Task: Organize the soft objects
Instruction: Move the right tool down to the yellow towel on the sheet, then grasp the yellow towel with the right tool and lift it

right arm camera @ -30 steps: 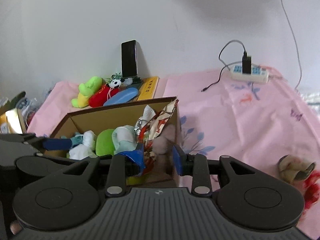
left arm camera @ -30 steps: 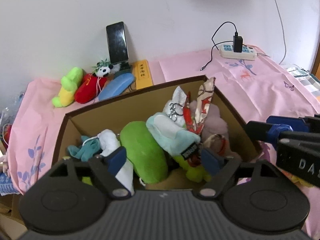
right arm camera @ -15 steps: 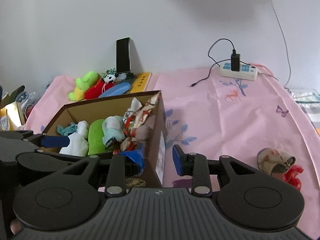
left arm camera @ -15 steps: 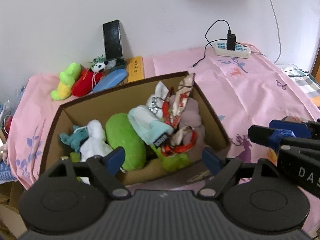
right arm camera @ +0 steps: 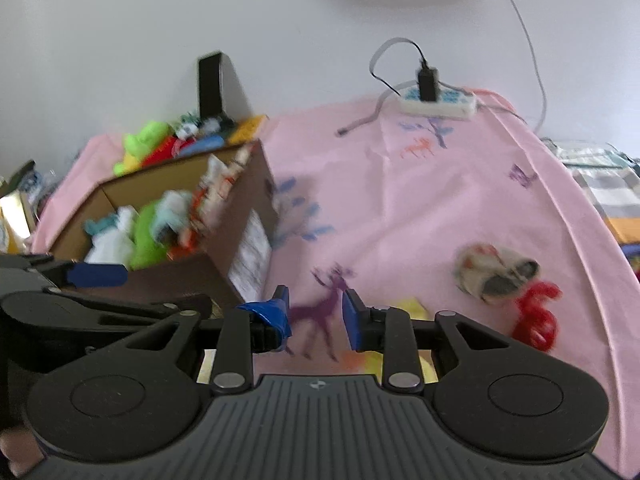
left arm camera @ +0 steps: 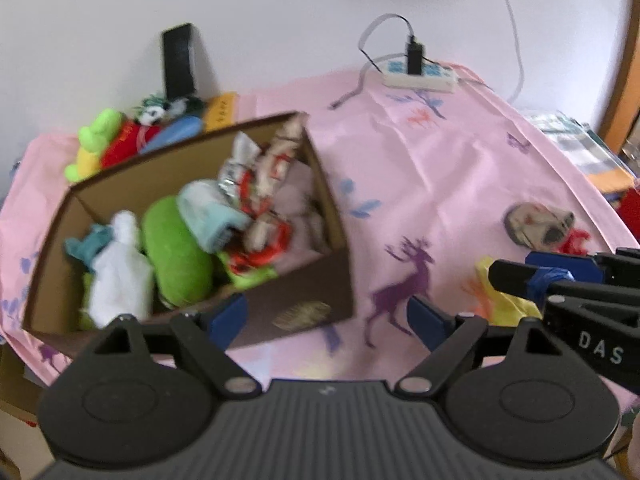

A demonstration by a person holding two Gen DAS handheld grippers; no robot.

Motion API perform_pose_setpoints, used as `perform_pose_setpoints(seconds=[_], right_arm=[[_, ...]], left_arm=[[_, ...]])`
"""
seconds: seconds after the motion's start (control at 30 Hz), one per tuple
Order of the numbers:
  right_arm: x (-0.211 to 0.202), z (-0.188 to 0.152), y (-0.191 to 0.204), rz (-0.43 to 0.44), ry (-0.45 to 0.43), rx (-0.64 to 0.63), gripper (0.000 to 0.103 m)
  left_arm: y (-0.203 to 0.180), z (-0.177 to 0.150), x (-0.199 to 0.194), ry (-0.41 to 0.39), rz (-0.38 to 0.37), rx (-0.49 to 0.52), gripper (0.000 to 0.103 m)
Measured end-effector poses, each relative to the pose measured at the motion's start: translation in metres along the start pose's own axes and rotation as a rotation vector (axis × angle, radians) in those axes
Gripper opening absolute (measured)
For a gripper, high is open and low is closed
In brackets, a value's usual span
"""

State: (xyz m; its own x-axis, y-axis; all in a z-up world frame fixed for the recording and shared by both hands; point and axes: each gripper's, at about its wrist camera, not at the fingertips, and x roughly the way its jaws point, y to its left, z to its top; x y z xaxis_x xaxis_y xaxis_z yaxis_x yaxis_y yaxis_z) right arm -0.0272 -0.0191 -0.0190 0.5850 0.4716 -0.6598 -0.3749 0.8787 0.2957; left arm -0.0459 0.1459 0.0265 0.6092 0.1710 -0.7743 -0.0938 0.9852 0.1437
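I judge the sorting well along: the cardboard box (left arm camera: pixel 304 280) on the pink tablecloth (left arm camera: pixel 440 184) already holds a heap of soft things, among them a green plush (left arm camera: pixel 176 248), a white plush (left arm camera: pixel 120 276), a pale blue cloth piece (left arm camera: pixel 212 216) and a red-patterned fabric bundle (left arm camera: pixel 272 184). What I see left loose on the cloth lies to the right of the box, well apart from it: a rolled patterned cloth toy (right arm camera: pixel 494 274) with a red curly piece (right arm camera: pixel 536 320) just beside it, and a yellow soft thing (left arm camera: pixel 500 300) close under my right gripper (right arm camera: pixel 314 314). That gripper's jaws are closing with nothing between them, only the purple deer print on the cloth showing through the gap. My left gripper (left arm camera: pixel 328 316) has its jaws spread wide and empty, hanging in front of the box's near corner. A few more plush toys (left arm camera: pixel 120 144) sit behind the box by the wall; whether those also belong in the box I cannot tell
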Motion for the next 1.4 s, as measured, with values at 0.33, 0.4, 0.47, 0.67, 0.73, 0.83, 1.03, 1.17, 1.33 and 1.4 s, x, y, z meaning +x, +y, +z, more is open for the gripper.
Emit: perform_pose_setpoints(seconds=[0.33,0.4,0.47,0.67,0.73,0.83,1.03,1.17,1.33,1.4], right_arm=[[0.006,-0.019,-0.049,-0.022,0.101,0.096,0.01],[0.008,-0.021,-0.056,-0.019,0.115,0.121,0.01],[0.01,-0.022,-0.063,-0.01,0.131,0.151,0.011],[0.016,-0.025,-0.088,0.028,0.178,0.256,0.013],[0.018,-0.026,-0.097,0.063,0.193,0.302,0.014],[0.021,-0.025,-0.1,0.119,0.205,0.33,0.014],[0.033,-0.022,-0.092,0.119,0.238,0.261,0.014],[0.042,-0.02,-0.095,0.088,0.256,0.246,0.015],[0.057,-0.02,-0.1,0.131,0.31,0.283,0.019],[0.06,-0.02,-0.099,0.139,0.321,0.278,0.019]], left_arm=[[-0.039,-0.009,0.024,0.104,-0.14,0.032,0.089],[-0.042,-0.01,0.029,0.12,-0.17,0.027,0.088],[-0.045,-0.01,0.034,0.131,-0.203,0.017,0.087],[-0.053,-0.012,0.046,0.139,-0.311,-0.011,0.085],[-0.056,-0.013,0.051,0.153,-0.369,-0.013,0.088],[-0.069,-0.016,0.053,0.159,-0.441,0.036,0.088],[-0.097,-0.02,0.056,0.112,-0.416,0.162,0.087],[-0.097,-0.018,0.063,0.11,-0.428,0.17,0.072],[-0.093,-0.016,0.076,0.132,-0.462,0.132,0.063],[-0.092,-0.015,0.079,0.137,-0.483,0.114,0.06]])
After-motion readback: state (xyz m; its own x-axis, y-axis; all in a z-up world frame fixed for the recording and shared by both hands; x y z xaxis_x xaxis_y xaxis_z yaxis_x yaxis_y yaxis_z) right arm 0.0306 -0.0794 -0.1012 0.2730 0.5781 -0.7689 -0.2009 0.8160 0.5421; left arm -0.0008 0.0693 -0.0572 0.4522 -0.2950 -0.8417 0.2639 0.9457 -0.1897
